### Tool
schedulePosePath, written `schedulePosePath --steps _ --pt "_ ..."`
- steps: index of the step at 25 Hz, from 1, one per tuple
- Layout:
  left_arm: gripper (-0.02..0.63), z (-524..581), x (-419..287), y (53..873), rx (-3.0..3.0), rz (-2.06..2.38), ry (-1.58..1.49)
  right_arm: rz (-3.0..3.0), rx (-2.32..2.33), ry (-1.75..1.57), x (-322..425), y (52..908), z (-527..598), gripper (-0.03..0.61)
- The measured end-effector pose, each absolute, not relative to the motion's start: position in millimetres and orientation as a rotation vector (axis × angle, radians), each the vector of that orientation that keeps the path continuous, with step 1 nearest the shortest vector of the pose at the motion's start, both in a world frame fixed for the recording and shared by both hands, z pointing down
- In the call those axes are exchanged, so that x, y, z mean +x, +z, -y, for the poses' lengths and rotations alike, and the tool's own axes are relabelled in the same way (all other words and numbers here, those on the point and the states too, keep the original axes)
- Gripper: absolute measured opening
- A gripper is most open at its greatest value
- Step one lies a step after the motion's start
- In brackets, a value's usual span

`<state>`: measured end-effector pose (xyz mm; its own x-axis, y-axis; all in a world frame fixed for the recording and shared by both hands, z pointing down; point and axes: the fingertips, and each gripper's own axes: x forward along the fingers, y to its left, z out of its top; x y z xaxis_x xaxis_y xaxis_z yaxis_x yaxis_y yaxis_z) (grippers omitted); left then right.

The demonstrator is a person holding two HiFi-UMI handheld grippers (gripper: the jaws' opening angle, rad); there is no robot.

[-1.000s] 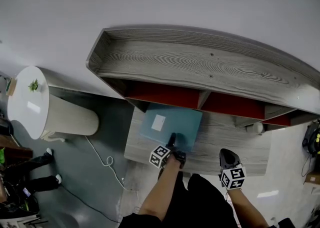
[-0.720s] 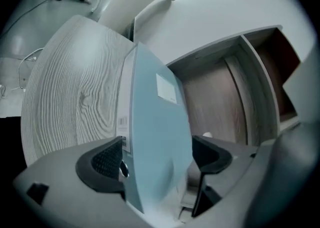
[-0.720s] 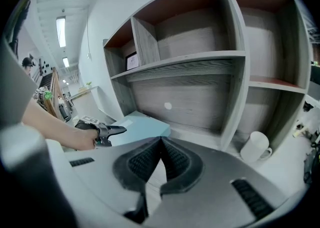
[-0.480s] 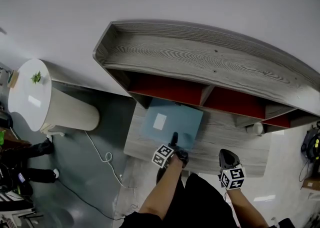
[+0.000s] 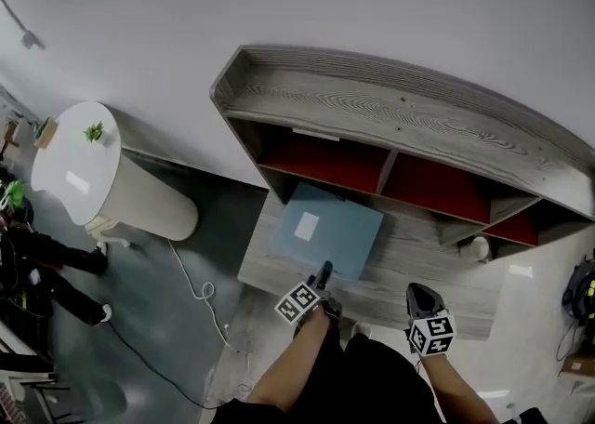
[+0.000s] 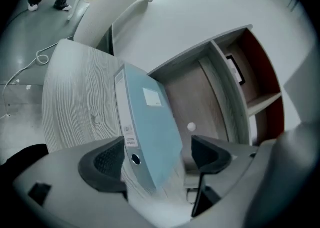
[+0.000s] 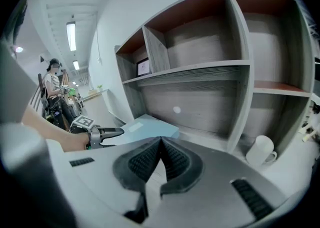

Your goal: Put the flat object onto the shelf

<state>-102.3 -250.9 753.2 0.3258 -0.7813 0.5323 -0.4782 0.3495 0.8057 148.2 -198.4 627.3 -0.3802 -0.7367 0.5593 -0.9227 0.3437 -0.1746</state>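
Plainly, the left gripper [image 6: 159,157] stands wide open with the near edge of the blue binder [image 6: 150,122] between its jaws; neither pad looks pressed against it, so I judge it unheld. The binder lies flat on the bottom board of the shelf unit [image 5: 400,115], straight ahead of this gripper; its spine runs away from the jaws toward the open compartment beyond, so a push or lift along that line seems the move to come. The right gripper [image 7: 160,144] is closed on nothing and sits off to the binder's right, well apart from it; the left one is clearly the nearer. Ahead and to the right of the right gripper, a white mug [image 7: 260,150] stands on the same board beside a divider; its inside cannot be seen. A small dark-framed card [image 7: 143,66] stands in an upper compartment; the other compartments look bare.
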Motion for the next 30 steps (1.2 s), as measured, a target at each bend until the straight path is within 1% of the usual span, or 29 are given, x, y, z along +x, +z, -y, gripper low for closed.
schedulePosePath --steps 12,20,24,30 --pt "0.4 146 -89 654 1.689 1.398 -0.145 2.324 1.373 0.698 143 634 157 -0.002" --pt "0.399 117 -73 598 1.829 1.342 -0.173 2.328 1.381 0.735 141 632 128 -0.002" --pt "0.397 121 -71 556 2.006 1.305 -0.241 2.335 1.488 0.769 143 611 125 -0.002" --pt "0.392 116 -87 499 2.301 1.223 -0.192 2.354 1.704 0.751 122 550 122 -0.002"
